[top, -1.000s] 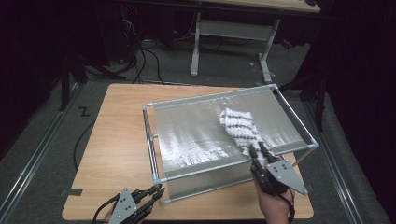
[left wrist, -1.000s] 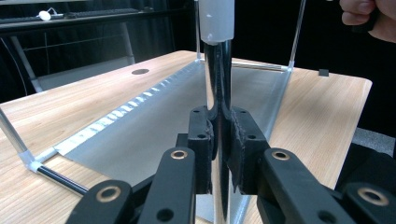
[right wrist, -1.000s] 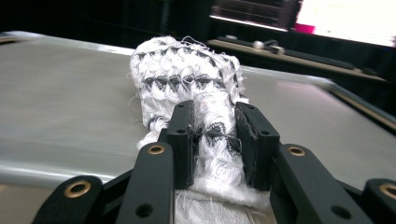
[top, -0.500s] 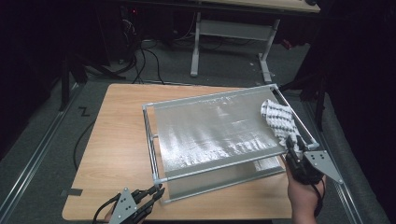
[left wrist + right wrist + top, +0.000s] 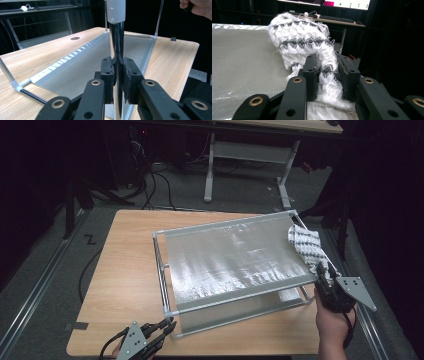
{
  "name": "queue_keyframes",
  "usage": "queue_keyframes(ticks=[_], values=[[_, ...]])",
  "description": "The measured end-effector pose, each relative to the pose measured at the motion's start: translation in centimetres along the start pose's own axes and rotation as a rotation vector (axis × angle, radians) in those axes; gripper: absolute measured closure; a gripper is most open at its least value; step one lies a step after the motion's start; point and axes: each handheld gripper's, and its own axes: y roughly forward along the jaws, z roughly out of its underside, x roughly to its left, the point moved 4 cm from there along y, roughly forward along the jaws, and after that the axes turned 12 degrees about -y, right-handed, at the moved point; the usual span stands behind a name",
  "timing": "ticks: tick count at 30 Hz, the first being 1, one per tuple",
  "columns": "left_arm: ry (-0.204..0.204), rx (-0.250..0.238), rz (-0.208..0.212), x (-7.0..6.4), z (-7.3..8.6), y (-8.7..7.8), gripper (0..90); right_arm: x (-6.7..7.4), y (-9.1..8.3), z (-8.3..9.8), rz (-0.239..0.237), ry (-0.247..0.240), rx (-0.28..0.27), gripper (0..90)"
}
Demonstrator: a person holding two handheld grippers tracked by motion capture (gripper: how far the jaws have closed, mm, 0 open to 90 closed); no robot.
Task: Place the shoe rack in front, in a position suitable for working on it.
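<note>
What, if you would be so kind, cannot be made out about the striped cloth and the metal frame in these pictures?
- White, grey-striped fluffy cloth: its lower end, in the right gripper view, cut off by the bottom edge behind the right tool.
- Silver metal frame post: its foot, in the left gripper view, hidden between the left tool pads.

- No lettering, label, brand or number can be read on anything.
- The screen at twelve o'clock in the right gripper view carries coloured patches and dots, too small to read.
</note>
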Motion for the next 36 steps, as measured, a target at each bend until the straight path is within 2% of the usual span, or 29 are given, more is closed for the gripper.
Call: queue_keyframes(ticks=[9, 10, 13, 14, 23, 36], values=[[0.000, -0.002, 0.000, 0.0, 0.0, 0.0, 80.0, 1.3, -0.5, -0.2, -0.051, 0.017, -0.023, 70.9], [0.000, -0.002, 0.000, 0.0, 0.0, 0.0, 80.0, 1.9, -0.8, -0.3, -0.070, 0.020, -0.032, 71.3], [0.001, -0.002, 0.001, 0.0, 0.0, 0.0, 80.0, 2.5, -1.0, -0.4, -0.085, 0.021, -0.040, 71.4], [0.001, -0.002, 0.001, 0.0, 0.0, 0.0, 80.0, 3.2, -1.2, -0.6, -0.107, 0.022, -0.051, 71.5], [0.002, -0.002, 0.001, 0.0, 0.0, 0.0, 80.0, 5.9, -2.3, -1.3, -0.190, 0.012, -0.075, 71.5], [0.001, -0.002, -0.002, 0.0, 0.0, 0.0, 80.0, 11.5, -4.2, -2.8, -0.344, -0.033, -0.108, 70.8]])
